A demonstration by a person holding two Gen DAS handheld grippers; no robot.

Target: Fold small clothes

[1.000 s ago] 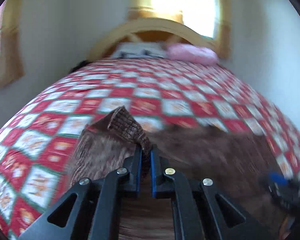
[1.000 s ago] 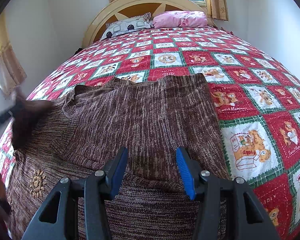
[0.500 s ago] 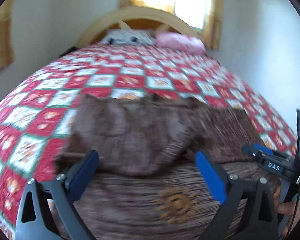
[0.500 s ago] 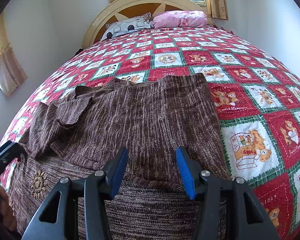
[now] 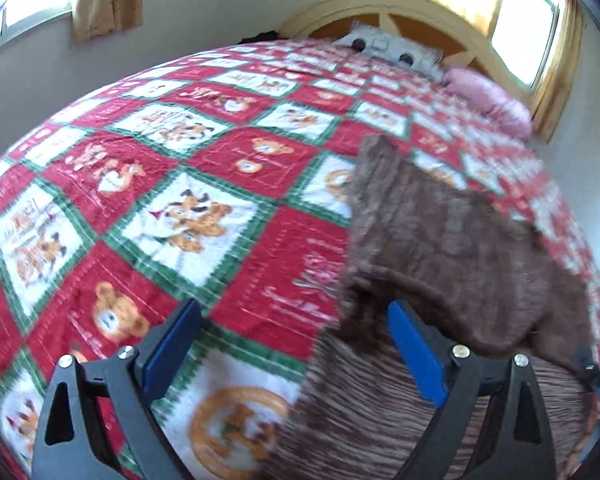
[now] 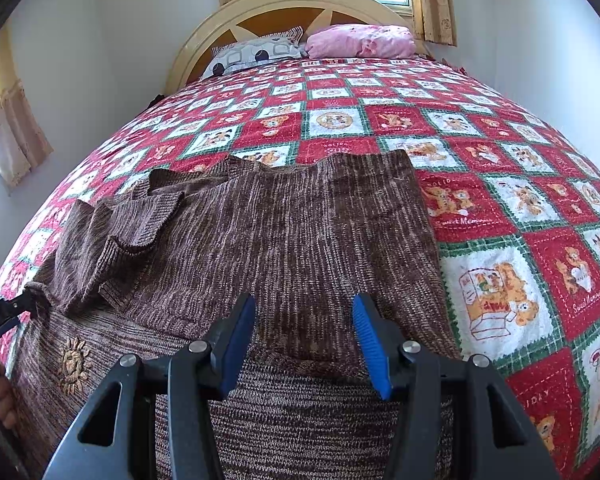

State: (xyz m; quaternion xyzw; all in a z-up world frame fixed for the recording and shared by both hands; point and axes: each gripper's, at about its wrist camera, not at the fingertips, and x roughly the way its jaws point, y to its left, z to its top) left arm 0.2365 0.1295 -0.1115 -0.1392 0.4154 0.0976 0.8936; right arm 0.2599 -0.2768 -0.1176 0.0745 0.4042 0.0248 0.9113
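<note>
A brown knit sweater (image 6: 284,232) lies on the bed, both sleeves folded in over its body; a sun emblem (image 6: 73,364) shows near its left edge. My right gripper (image 6: 304,340) is open and empty, low over the sweater's near part. My left gripper (image 5: 292,352) is open and empty at the sweater's left edge (image 5: 440,248); its right finger is over the knit, its left finger over the quilt. The left gripper's tip also shows at the left edge of the right wrist view (image 6: 4,314).
The bed is covered by a red, white and green teddy-bear quilt (image 6: 500,280). A patterned pillow (image 6: 256,54) and a pink pillow (image 6: 360,40) lie by the wooden headboard (image 6: 284,4). Walls and curtained windows surround the bed.
My left gripper let go of the left sleeve, which now lies folded over the sweater, opened wide, then swung left to the sweater's edge. My right gripper has stayed open in place.
</note>
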